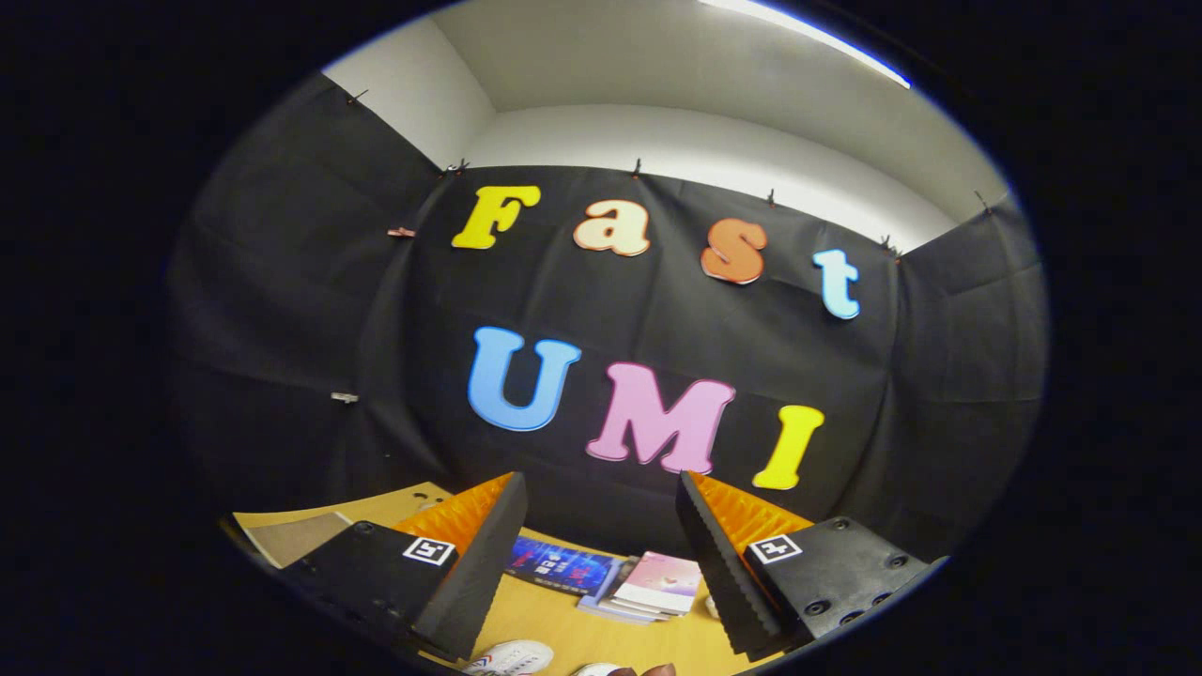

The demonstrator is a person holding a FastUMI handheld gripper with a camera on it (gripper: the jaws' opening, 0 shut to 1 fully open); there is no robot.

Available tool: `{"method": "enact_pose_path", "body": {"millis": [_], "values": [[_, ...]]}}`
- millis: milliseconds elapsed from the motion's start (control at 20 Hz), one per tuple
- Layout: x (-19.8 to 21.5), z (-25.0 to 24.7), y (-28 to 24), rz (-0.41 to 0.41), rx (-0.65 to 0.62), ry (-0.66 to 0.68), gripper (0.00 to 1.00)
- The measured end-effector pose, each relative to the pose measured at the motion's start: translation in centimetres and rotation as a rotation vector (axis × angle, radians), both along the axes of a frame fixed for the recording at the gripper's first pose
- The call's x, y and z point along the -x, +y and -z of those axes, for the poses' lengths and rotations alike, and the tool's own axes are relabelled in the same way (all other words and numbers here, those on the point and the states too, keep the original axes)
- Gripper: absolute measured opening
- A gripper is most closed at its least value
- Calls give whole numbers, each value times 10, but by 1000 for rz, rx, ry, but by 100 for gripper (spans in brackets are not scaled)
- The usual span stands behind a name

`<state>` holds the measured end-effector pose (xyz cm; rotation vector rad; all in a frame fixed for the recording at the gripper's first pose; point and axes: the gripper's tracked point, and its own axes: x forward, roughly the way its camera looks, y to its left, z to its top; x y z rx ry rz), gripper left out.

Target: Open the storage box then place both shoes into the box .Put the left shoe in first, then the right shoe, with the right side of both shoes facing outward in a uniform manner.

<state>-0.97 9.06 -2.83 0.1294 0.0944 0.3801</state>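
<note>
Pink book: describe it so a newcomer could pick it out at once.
Start at the tan table under the black booth wall. Between the open gripper's fingers and beyond them, a small stack of books lies near the far edge; the pink book is on top. The dark blue book beside it lies flat alone, and only this cover is pale pink.

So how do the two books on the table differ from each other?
The dark blue book lies flat on the table, while the pink book tops a small stack. The blue one is nearer the left finger, the pink one the right. Both lie beyond the open tongs, which hold nothing.
</note>
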Motion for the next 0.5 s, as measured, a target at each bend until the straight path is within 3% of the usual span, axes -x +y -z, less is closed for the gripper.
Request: {"method": "enact_pose_path", "body": {"millis": [300, 500], "values": [[21, 35, 81, -389, -195, 141, 97], [48, 67, 126, -642, -376, 313, 98]]}}
